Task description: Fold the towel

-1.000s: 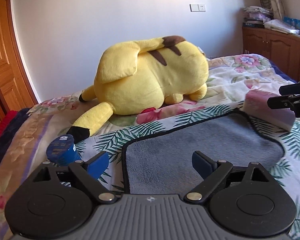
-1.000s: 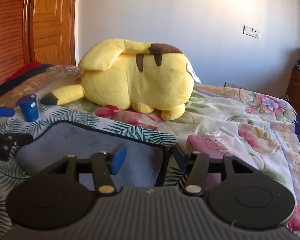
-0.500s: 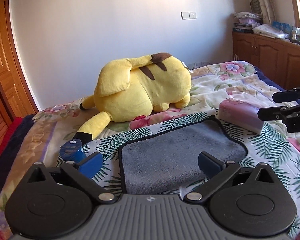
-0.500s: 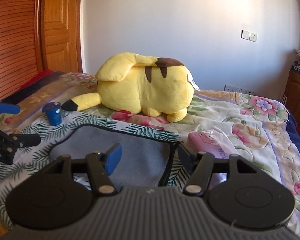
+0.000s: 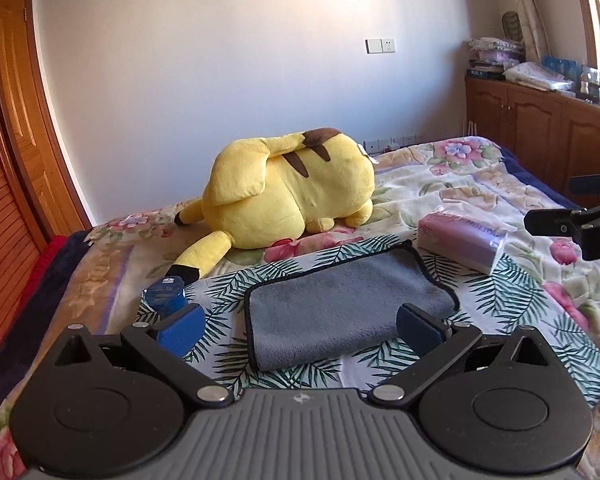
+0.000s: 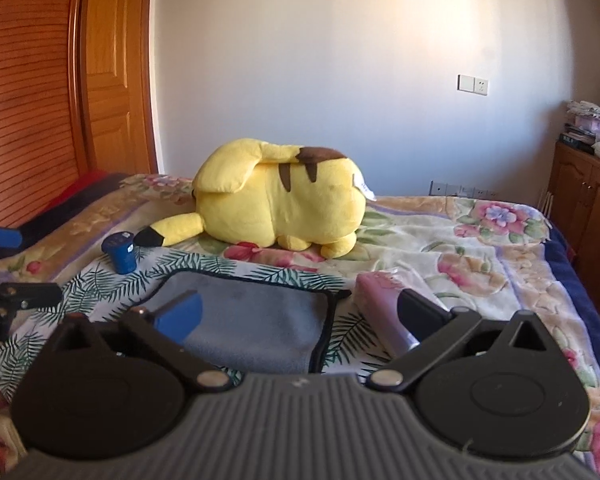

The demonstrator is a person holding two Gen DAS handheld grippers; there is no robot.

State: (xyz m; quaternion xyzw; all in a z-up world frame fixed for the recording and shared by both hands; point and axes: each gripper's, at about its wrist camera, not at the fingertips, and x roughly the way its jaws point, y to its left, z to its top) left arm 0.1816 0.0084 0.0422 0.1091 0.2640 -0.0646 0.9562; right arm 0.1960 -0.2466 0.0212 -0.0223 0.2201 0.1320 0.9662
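Observation:
A grey towel with a dark hem lies folded on a palm-leaf cloth on the bed; it also shows in the right wrist view. My left gripper is open and empty, raised above the towel's near edge. My right gripper is open and empty, raised above the towel's right part. The right gripper shows at the right edge of the left wrist view. The left gripper shows at the left edge of the right wrist view.
A big yellow plush toy lies behind the towel. A blue cylinder stands left of the towel. A pink tissue pack lies to its right. A wooden door is at left, wooden cabinets at right.
Both grippers have pulled back and up from the towel, so it looks smaller and farther. Both stay open and empty. The towel has not moved.

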